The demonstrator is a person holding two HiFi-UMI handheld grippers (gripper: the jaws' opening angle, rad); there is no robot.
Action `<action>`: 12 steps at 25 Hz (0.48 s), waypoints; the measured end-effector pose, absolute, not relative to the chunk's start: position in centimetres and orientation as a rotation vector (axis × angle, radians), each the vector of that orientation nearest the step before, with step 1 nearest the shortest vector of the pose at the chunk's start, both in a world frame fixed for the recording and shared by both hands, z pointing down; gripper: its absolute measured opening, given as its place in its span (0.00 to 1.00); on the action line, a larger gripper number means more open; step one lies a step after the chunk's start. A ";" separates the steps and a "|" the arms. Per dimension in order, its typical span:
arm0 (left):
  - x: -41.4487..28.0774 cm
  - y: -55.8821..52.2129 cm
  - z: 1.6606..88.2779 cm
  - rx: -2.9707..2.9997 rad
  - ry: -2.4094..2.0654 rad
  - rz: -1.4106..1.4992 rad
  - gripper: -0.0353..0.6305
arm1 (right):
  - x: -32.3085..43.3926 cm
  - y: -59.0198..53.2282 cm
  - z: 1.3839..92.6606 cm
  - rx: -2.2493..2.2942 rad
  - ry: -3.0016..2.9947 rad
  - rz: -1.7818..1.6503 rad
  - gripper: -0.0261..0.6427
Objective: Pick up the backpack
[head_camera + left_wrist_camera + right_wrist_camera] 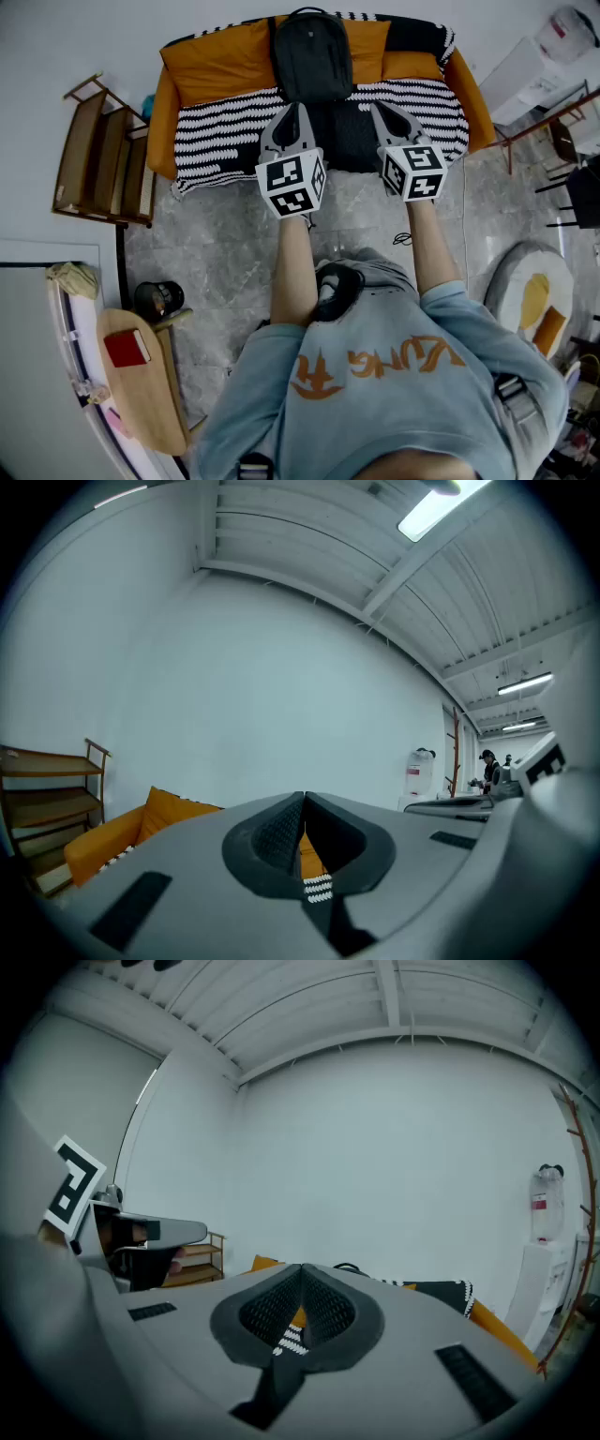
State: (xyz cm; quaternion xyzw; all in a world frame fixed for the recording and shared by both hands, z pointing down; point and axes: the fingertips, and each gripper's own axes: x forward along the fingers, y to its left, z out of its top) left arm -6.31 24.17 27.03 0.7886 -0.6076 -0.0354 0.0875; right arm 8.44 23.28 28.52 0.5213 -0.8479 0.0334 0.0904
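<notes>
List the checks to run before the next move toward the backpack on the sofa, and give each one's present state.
1. Find the backpack: ok, it stands upright against the back of the sofa.
2. Check left claw is empty: ok, shut on nothing.
3. Check right claw is empty: ok, shut on nothing.
4. Claws open for a grasp: not ok, both shut.
5. Claws at the backpack: not ok, both short of it.
6. Check top handle is free: ok, nothing lies on it.

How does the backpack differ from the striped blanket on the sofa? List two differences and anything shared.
The backpack is plain dark; the blanket is black-and-white striped. The backpack stands upright against the back of the orange sofa; the blanket lies spread over its seat. Both rest on that sofa.
</notes>
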 end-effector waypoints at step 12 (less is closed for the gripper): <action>-7.4 23.8 28.0 2.327 -1.841 -0.061 0.08 | 9.0 23.1 28.1 1.578 -2.558 0.130 0.03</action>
